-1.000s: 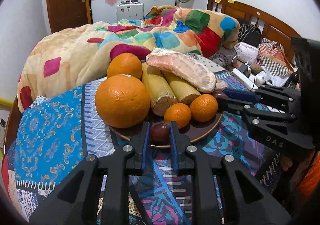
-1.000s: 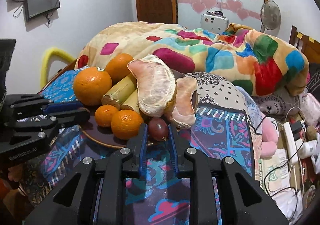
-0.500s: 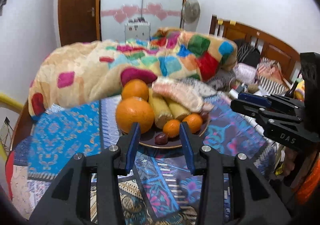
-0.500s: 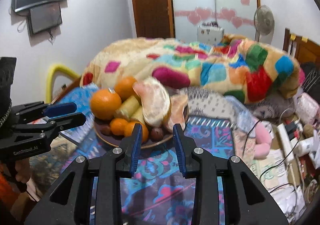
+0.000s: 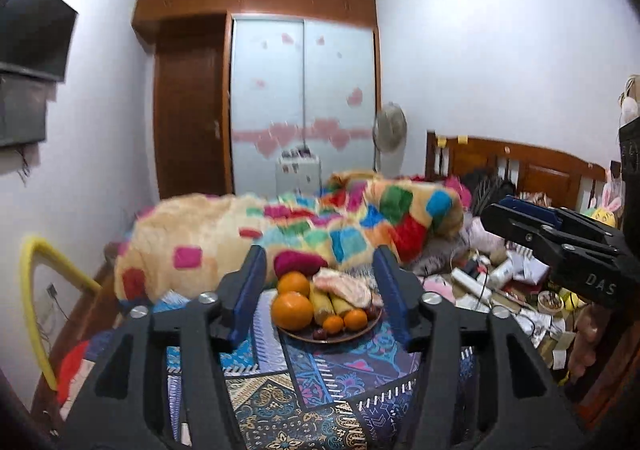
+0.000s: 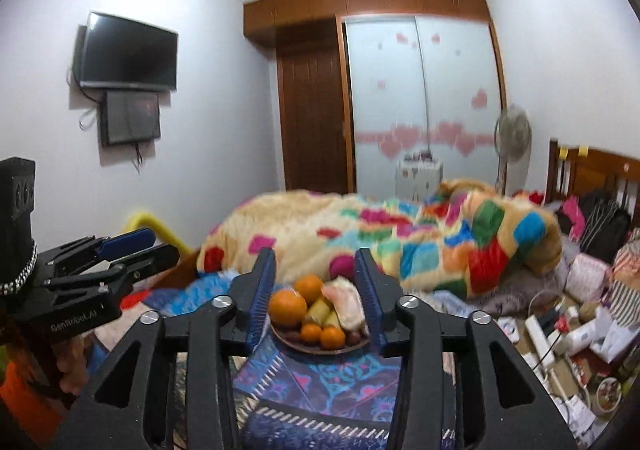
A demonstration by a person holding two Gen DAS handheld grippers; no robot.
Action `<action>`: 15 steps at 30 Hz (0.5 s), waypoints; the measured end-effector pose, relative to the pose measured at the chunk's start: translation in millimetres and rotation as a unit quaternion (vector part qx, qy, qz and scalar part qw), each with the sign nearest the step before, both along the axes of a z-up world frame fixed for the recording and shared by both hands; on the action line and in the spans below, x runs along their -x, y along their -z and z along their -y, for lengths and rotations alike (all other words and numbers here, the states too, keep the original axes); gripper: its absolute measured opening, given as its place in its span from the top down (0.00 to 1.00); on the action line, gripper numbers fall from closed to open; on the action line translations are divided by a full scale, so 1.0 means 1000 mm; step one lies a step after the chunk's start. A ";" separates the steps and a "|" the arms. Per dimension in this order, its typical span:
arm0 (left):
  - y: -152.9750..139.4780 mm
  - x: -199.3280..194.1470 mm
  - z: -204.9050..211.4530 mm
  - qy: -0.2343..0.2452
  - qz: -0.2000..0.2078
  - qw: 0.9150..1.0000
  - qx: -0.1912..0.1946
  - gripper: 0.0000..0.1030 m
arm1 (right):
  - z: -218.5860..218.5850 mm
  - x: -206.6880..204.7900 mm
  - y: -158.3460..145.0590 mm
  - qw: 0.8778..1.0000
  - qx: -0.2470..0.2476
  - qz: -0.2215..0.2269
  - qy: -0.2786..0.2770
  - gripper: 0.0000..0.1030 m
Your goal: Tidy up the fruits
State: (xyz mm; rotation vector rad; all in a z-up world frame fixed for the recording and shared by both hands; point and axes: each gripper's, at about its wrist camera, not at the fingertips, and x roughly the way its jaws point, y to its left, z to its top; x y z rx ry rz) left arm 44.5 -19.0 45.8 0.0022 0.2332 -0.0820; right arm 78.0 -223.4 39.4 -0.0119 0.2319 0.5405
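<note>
- A cluttered bedroom, seen from two cameras, each looking out along its own black two-finger gripper with blue pads.
- The left gripper (image 5: 320, 290) is held above the bed; its jaws are opening and stand well apart, with nothing between them.
- The right gripper (image 6: 316, 292) is held the same way; its jaws are opening too, a narrower gap, and they hold nothing.
- Each gripper also shows at the edge of the other's view: the right one at the right side of the left view, the left one at the left side of the right view.
- A round brown plate (image 5: 340, 337) of fruit sits on a patterned blue and purple bedspread (image 5: 320, 390), well beyond both sets of fingers.
- On the plate: two large oranges (image 5: 292, 310), one behind the other, at the left.
- Two small mandarins (image 5: 355, 319) sit at the front.
- Yellowish stick-shaped pieces (image 5: 323, 305) lie in the middle.
- Pale pink peeled citrus segments (image 5: 344, 286) rest at the right.
- Small dark round fruits (image 6: 294, 337) line the front rim.
- A colourful patchwork blanket (image 5: 320, 230) is heaped behind the plate.
- Further back are a wardrobe (image 5: 304, 98) with pink heart stickers, a standing fan (image 5: 390, 128) and a wall-mounted television (image 6: 128, 50).
</note>
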 end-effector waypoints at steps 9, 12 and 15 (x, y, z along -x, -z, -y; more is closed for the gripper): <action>-0.022 0.055 0.002 -0.015 0.054 0.998 0.004 0.11 | -0.003 0.049 -0.018 0.998 -0.024 0.056 0.017 0.21; -0.025 0.066 0.002 -0.022 0.062 0.998 0.003 0.07 | -0.003 0.055 -0.018 0.997 -0.022 0.066 0.032 0.14; -0.026 0.074 0.002 -0.024 0.064 0.998 0.003 0.03 | -0.001 0.062 -0.017 0.996 -0.024 0.073 0.042 0.01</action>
